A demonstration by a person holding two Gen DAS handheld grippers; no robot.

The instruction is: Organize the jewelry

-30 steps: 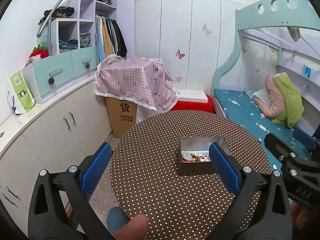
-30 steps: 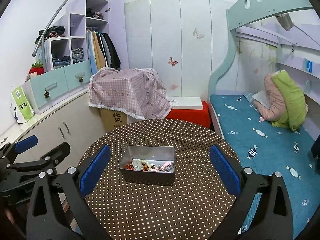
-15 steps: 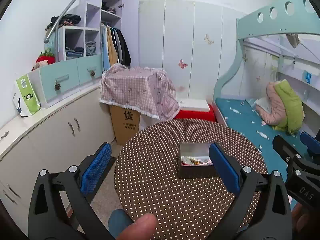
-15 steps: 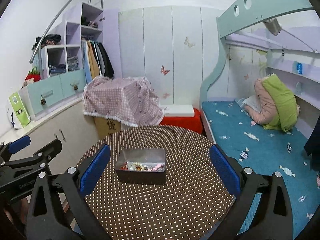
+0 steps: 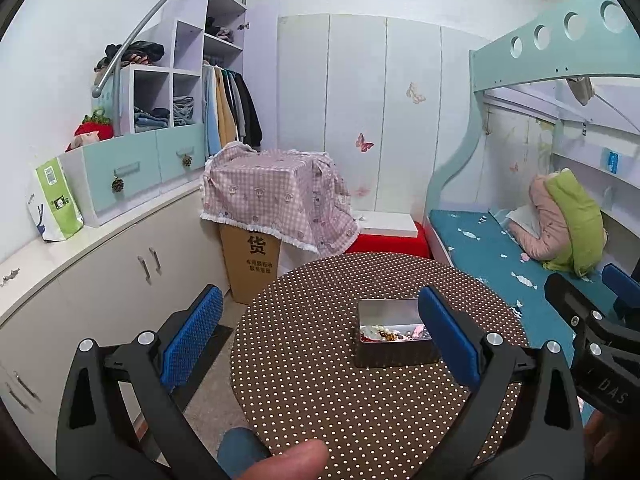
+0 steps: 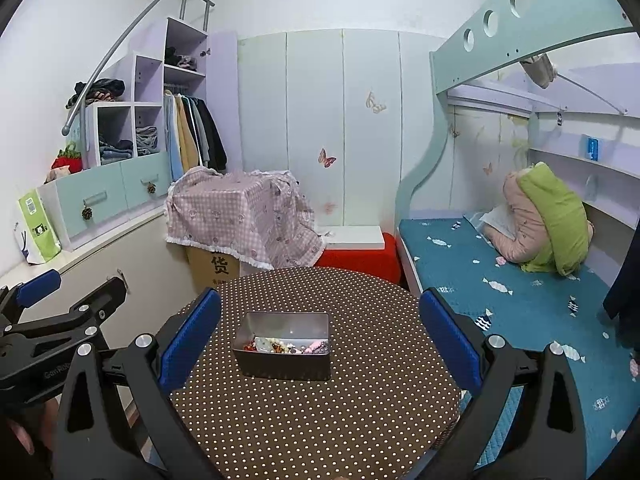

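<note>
A small open metal tin [image 6: 285, 346] with several mixed jewelry pieces [image 6: 286, 346] in it stands on the round brown polka-dot table [image 6: 320, 420]. The tin also shows in the left wrist view [image 5: 394, 332], partly behind my left gripper's right pad. My left gripper [image 5: 320, 338] is open and empty, held above the table's left half. My right gripper [image 6: 320, 338] is open and empty, held above and in front of the tin. Each gripper shows at the edge of the other's view.
A white cabinet counter [image 5: 80, 240] with a green bag runs along the left. A cardboard box under a pink checked cloth [image 5: 272, 196] stands behind the table. A bunk bed with a blue mattress [image 6: 520, 280] lies to the right.
Both grippers have pulled back and tilted up from the table, so the tin looks smaller and lower in both views. Both stay open.
</note>
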